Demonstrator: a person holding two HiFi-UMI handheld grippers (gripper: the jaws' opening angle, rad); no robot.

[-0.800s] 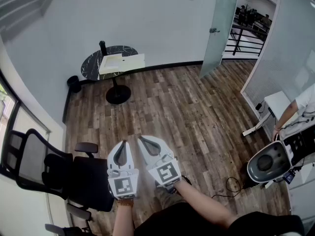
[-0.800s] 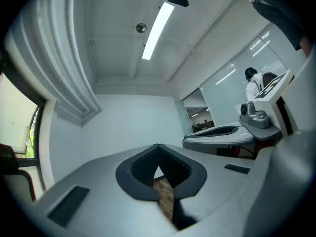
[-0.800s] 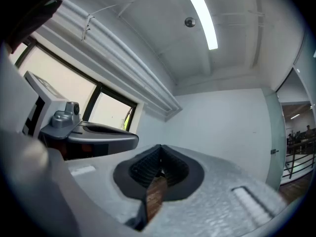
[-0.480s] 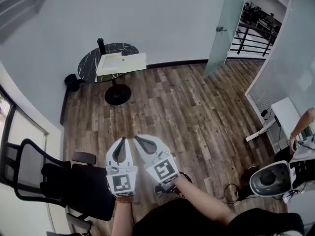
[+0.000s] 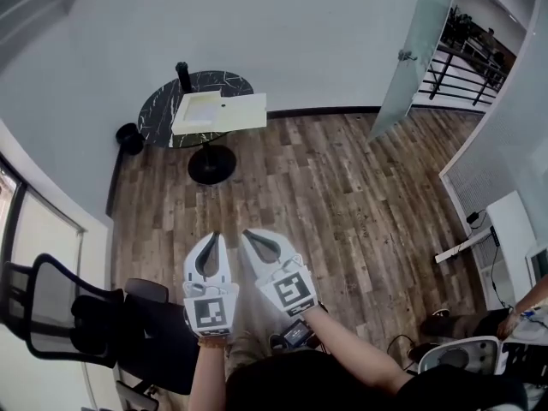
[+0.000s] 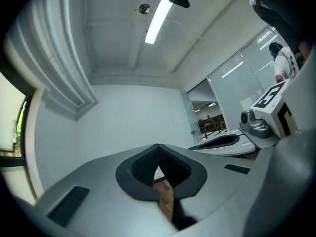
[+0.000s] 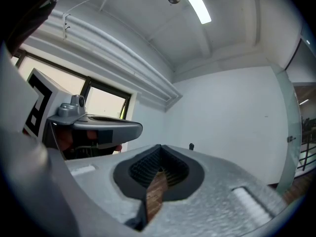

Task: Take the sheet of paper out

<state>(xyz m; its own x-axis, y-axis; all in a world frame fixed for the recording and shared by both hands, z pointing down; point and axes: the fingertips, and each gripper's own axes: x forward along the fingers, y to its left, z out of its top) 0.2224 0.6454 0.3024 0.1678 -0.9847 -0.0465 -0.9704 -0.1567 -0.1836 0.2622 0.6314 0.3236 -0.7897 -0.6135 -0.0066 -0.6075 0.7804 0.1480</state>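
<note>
Black-marbled desk (image 5: 157,115): round, on a single pedestal, against the white wall across the wood-plank floor (image 5: 342,204), well apart from both grippers.
Sheet of paper (image 5: 243,112): pale yellow, flat on the desk, its right end jutting past the desk's right edge. A whiter rectangle (image 5: 199,108) lies on its left part.
Dark cylinder (image 5: 181,76): upright at the desk's far edge.
Left gripper (image 5: 212,239) (image 6: 158,146): jaws closed tip to tip with nothing between them, held above the floor.
Right gripper (image 5: 245,235) (image 7: 160,147): jaws likewise pressed together and empty, just beside the left gripper.
Markings: a black-and-white square marker (image 5: 211,314) on the left gripper's cube and another (image 5: 289,292) on the right's; both are patterns, not words.
Black office chair (image 5: 103,319): at the lower left of the head view.
Change since half a second ago: desk and glass door (image 5: 419,41) sit slightly further right in the head view. The person's forearm (image 5: 524,308) and the white chair back (image 5: 458,355) have slid toward the lower right corner. Both grippers keep their side-by-side pose.
</note>
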